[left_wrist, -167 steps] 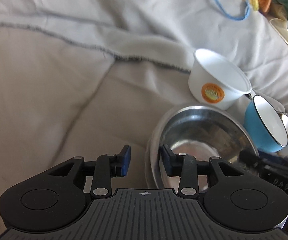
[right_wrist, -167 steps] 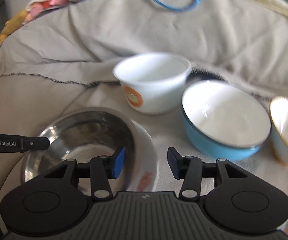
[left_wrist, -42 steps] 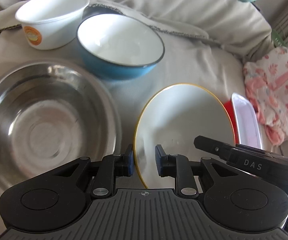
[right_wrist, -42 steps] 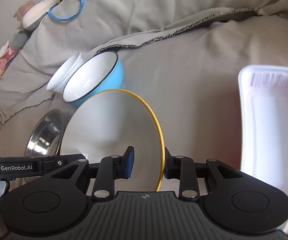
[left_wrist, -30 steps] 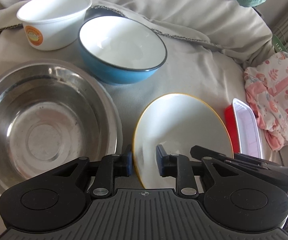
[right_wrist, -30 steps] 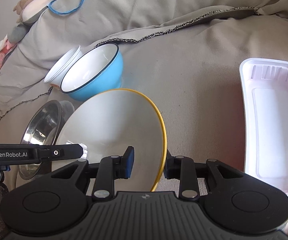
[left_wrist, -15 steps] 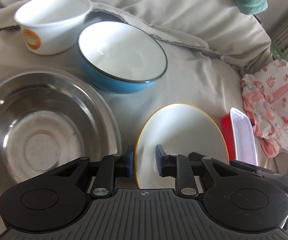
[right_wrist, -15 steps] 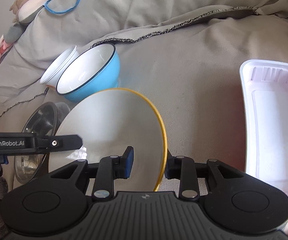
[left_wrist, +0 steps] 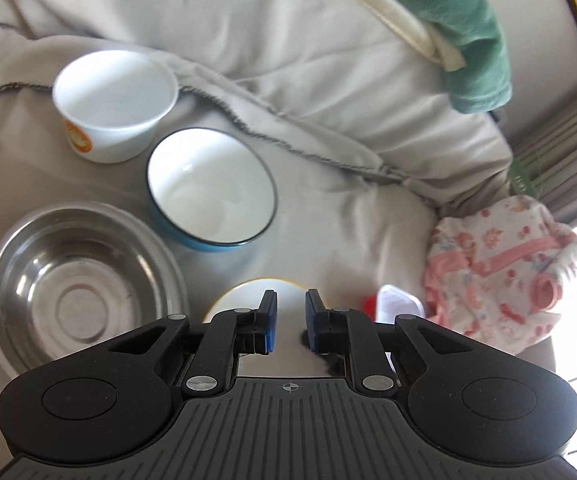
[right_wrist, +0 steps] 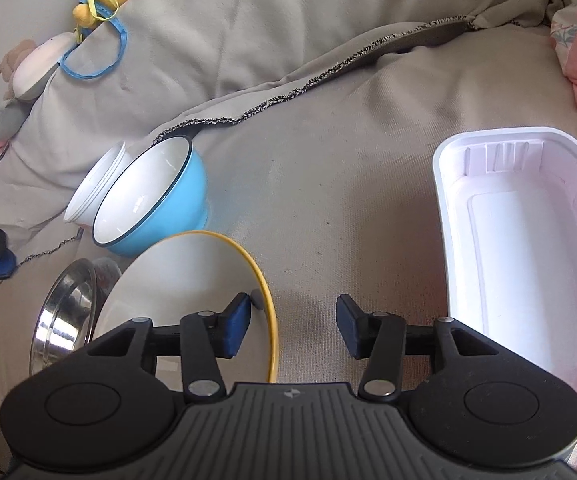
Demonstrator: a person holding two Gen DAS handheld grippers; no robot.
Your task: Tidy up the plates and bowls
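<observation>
On the left of the blanket (right_wrist: 348, 208) sits the steel bowl (left_wrist: 76, 280), with the white bowl (left_wrist: 116, 92) and the blue bowl (left_wrist: 208, 188) behind it. The left tongs (left_wrist: 290, 308) hang above them, drawn together and empty. The plate (right_wrist: 184, 276) lies next, just beside the steel bowl and in front of the blue bowl. It looks tilted, and whether it rests flat cannot be told. Its yellow rim stands between the pads of the right tongs (right_wrist: 292, 316), which are opening; the outer pad is already clear of it. The step looks like letting the plate go. The tongs should spread fully, then draw straight back along their own line, so that the inner pad does not drag the rim. The white tray (right_wrist: 440, 184) stays well apart on the right.
</observation>
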